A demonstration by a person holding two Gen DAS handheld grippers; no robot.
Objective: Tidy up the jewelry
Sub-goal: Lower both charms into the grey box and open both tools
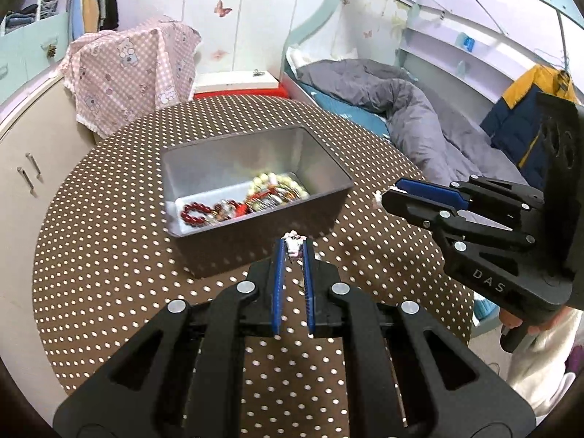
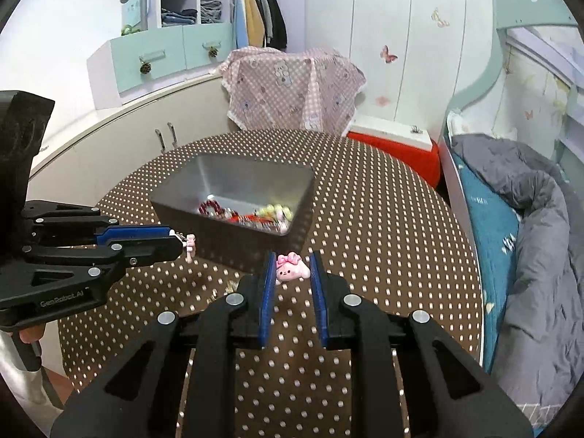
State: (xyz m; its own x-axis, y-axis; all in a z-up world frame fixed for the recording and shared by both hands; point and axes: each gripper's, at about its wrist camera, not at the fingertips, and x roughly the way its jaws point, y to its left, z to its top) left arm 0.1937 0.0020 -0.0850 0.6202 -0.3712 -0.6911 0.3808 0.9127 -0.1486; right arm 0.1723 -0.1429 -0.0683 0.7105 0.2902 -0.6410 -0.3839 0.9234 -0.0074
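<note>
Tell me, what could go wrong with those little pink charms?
1. The right tool pinches the pink bunny charm only at its tips, above the table and short of the box. It might slip and land outside.
2. The left tool grips its small charm just as thinly, also outside the box.
3. The two tools sit close together, so they could bump on the way in.

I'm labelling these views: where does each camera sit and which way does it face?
Left wrist: rides the left gripper, looking down over the grey metal box toward the bed; the right gripper enters at right.
Right wrist: rides the right gripper, which pinches a pink bunny charm, facing the cupboards; the left gripper enters at left.
Shared: box, brown dotted table.
</note>
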